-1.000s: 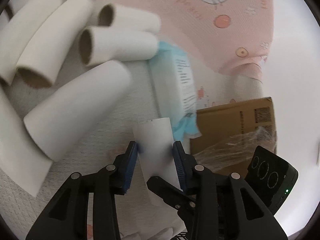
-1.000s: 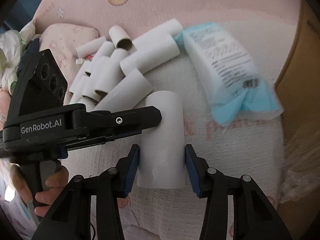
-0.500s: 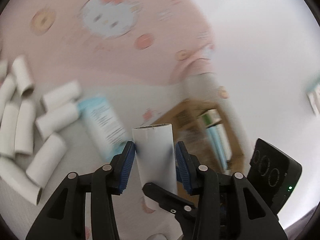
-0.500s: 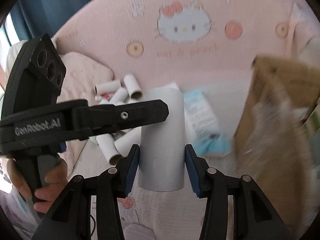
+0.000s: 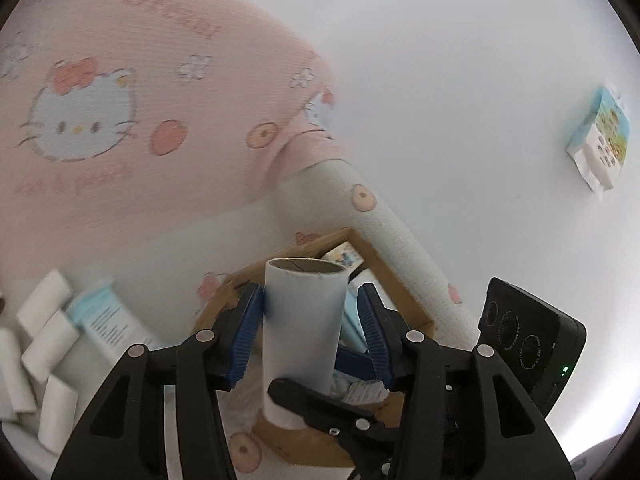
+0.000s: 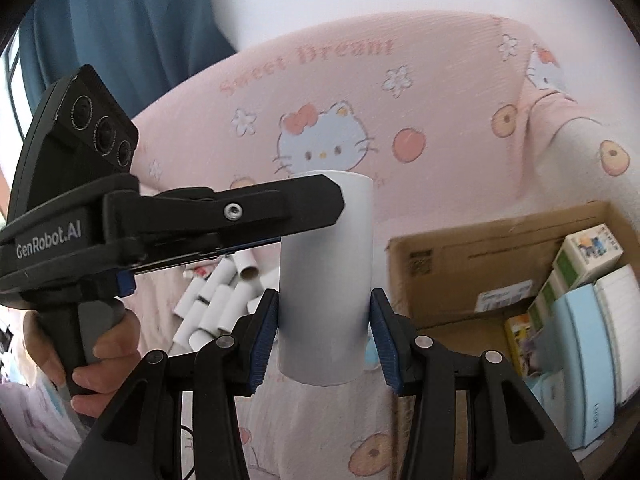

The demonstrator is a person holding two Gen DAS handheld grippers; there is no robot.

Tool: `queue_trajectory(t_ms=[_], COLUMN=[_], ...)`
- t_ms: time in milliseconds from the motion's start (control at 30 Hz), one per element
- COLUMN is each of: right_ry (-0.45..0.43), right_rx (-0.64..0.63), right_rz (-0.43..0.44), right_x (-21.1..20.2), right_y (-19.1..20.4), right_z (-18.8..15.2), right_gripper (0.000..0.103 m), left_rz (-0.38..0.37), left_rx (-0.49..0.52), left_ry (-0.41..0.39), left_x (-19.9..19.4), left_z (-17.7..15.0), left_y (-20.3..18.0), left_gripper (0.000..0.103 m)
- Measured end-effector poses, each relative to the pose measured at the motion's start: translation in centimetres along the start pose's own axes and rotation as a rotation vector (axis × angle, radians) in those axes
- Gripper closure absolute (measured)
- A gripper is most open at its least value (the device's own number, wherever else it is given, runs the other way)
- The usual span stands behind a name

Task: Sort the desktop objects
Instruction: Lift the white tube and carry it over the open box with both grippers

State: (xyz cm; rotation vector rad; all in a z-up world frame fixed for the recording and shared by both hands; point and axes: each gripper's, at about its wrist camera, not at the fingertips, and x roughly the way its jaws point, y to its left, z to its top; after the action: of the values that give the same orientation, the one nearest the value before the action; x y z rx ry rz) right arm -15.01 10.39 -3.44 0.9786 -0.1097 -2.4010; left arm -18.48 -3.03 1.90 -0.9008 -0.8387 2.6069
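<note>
A matt white cardboard tube (image 5: 302, 332), its torn rim showing brown paperboard inside, sits between ribbed blue rubbery pads (image 5: 244, 334) on the left gripper (image 5: 308, 332), whose arms are smooth black plastic fixed with shiny metal screws. The right gripper (image 6: 324, 336) has the same satin black plastic and ridged blue pads (image 6: 262, 340). Behind, a pink cushion (image 6: 360, 120) is soft, finely ribbed cloth with a printed cat face. A brown corrugated cardboard box (image 6: 472, 248), dull and rough-edged, holds glossy printed cartons (image 6: 588, 252). More matt paper tubes (image 6: 216, 304) lie on quilted, textured white fabric (image 5: 400, 236). A crinkly, shiny plastic pack (image 5: 108, 324) lies beside them.
</note>
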Motion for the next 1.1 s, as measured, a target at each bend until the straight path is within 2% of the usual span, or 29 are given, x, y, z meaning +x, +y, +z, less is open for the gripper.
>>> queue_trajectory(t_ms=[100,200,300,600,700,833,1000,1100], right_ry=[0.018,0.035,0.066,0.127,0.147,0.131,0.249,0.248], right_rx=[0.000,-0.067,-0.064,-0.054,-0.031,-0.040,0.031,0.073], right_rz=[0.034,-0.030,-0.022,-0.061,-0.079,-0.091,-0.049,-0.010], right_x=[-0.5,-1.2,-2.1,-3.8,-4.1,-3.5,-1.3,-1.0], right_y=[-0.3,-0.4,-1.8,-6.1,-7.5,-7.5,-8.5,-9.4], right_z=[1.1,2.6,4.4,9.7,9.9,7.1,4.1,3.7], right_gripper=[0.060,0.060,0.060,0.060,0.060,0.060,0.060,0.059], left_rz=[0.007,-0.001,-0.014,-0.048,-0.054,-0.055,-0.048,-0.059], left_rx=[0.008,0.063,0.127,0.234,0.247,0.270,0.245,0.185], left_ry=[0.043,0.074,0.130,0.265,0.287,0.327,0.396,0.411], left_x=[1.8,3.0,4.5,8.8,9.5,10.6,11.9,12.2], left_z=[1.3,2.9,5.0,9.9,9.3,6.3,3.6,3.7], left_y=[-1.1,-2.3,-4.0,-7.6,-7.9,-6.7,-5.4,-4.4], left_gripper=[0.052,0.053,0.054,0.055,0.057,0.057,0.057,0.057])
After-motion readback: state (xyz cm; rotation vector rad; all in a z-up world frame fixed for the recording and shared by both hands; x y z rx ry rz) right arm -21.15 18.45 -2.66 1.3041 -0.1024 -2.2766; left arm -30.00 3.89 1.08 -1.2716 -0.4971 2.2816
